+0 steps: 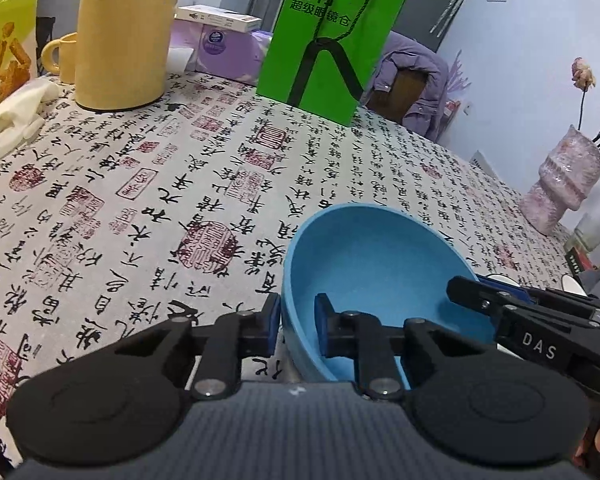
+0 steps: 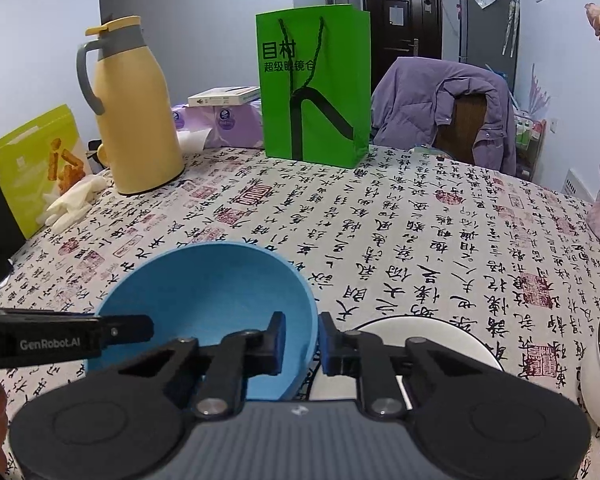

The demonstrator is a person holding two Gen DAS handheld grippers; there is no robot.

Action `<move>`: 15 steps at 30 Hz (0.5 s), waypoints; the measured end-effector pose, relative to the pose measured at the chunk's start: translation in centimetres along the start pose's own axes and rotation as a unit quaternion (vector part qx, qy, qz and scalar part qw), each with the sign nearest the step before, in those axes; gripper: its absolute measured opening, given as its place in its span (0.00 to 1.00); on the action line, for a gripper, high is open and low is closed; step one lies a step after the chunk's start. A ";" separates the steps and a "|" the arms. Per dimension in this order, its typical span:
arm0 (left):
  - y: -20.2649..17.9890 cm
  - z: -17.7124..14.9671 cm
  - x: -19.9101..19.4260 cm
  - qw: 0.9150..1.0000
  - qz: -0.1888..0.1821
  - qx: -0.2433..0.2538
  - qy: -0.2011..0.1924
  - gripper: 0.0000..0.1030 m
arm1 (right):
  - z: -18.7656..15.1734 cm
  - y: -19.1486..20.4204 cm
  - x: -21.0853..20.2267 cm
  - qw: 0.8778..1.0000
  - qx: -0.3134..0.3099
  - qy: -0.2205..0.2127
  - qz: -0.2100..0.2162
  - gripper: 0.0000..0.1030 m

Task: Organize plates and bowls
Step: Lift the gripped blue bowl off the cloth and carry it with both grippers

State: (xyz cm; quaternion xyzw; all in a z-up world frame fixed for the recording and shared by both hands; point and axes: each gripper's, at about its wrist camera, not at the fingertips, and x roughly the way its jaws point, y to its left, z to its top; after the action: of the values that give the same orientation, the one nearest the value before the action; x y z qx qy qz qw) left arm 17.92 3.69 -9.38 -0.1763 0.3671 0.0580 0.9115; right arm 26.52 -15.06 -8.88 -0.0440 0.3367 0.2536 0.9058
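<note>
Gripping the blue bowl [image 1: 376,264] from both sides: left claw [image 1: 297,326] clamped on its left rim, right claw [image 2: 301,342] clamped on its right rim. Bowl's near the desk [image 1: 148,184] front edge, white plate [image 2: 432,340] just beside it.

White plate [image 2: 440,334] half hidden behind right gripper [image 2: 301,342]
</note>
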 end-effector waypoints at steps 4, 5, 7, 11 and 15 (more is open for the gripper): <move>0.0 0.1 -0.1 1.000 0.012 -0.002 0.000 0.18 | 0.0 0.3 -0.1 1.000 -0.001 -0.001 0.000 0.14; 0.0 0.1 -0.2 1.000 0.014 -0.003 -0.001 0.18 | 0.0 0.4 -0.2 1.000 -0.001 -0.001 0.000 0.14; 0.1 0.1 -0.4 1.000 0.017 -0.005 -0.001 0.18 | 0.0 0.6 -0.3 1.000 -0.001 -0.003 0.001 0.14; 0.3 0.2 -0.7 1.000 0.022 -0.007 -0.005 0.18 | 0.0 1.0 -0.7 1.000 0.002 -0.006 0.006 0.14; 0.4 0.2 -1.2 1.000 0.025 -0.006 -0.009 0.18 | 0.0 1.4 -1.1 1.000 0.003 -0.009 0.007 0.14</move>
State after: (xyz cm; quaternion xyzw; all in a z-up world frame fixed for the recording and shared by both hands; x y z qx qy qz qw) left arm 17.04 4.16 -8.54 -0.1717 0.3625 0.0848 0.9121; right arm 25.10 -14.37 -8.07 -0.0365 0.3298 0.2593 0.9070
